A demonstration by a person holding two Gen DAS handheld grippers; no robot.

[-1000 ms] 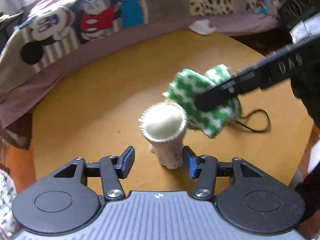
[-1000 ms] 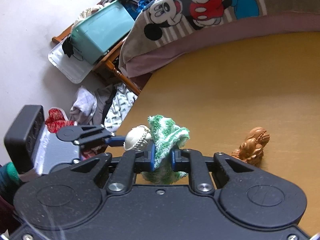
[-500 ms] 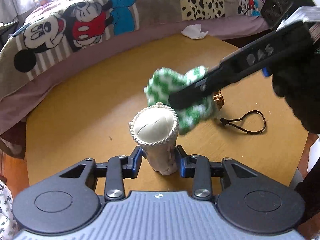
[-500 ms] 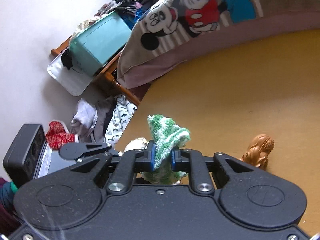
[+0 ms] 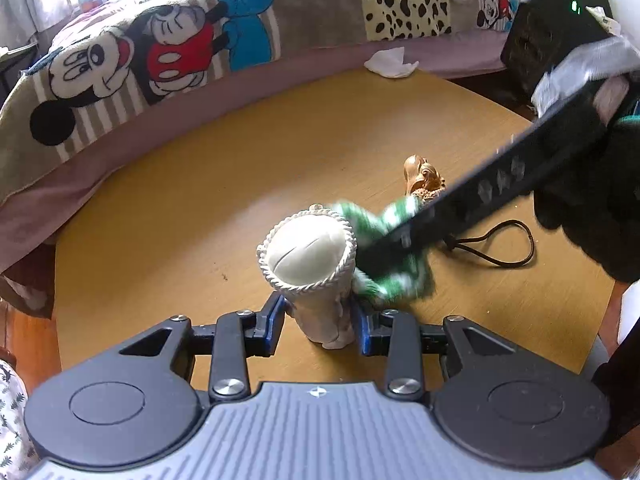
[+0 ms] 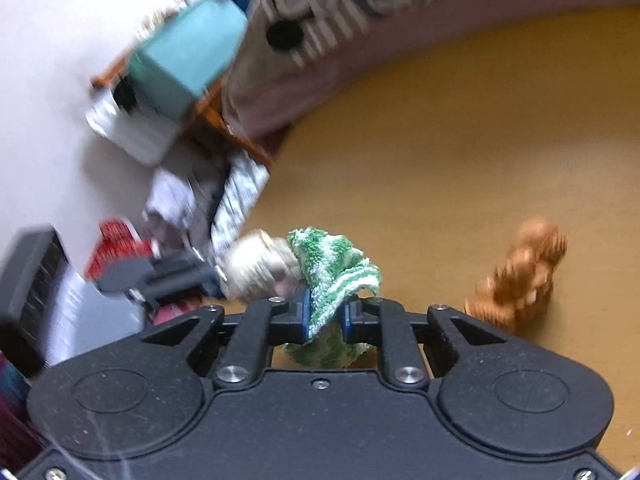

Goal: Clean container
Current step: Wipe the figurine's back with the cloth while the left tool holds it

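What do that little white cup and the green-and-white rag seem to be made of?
The white cup looks like matte unglazed ceramic or plaster: chalky, dull, with a moulded rope rim; which of the two is unclear. The green-and-white rag looks like terry cloth: fuzzy looped pile, soft folds.

A round yellow-brown worktop [image 5: 168,208] was seen, on which a cream container [image 5: 320,280], a brown figurine [image 5: 422,178], a black cord loop [image 5: 500,244] and a crumpled white tissue [image 5: 390,63] were set.

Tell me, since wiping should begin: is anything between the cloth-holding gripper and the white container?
Nothing visible. The right gripper has the green-striped cloth right against the container, which the left gripper clamps. The brown figurine stands behind.
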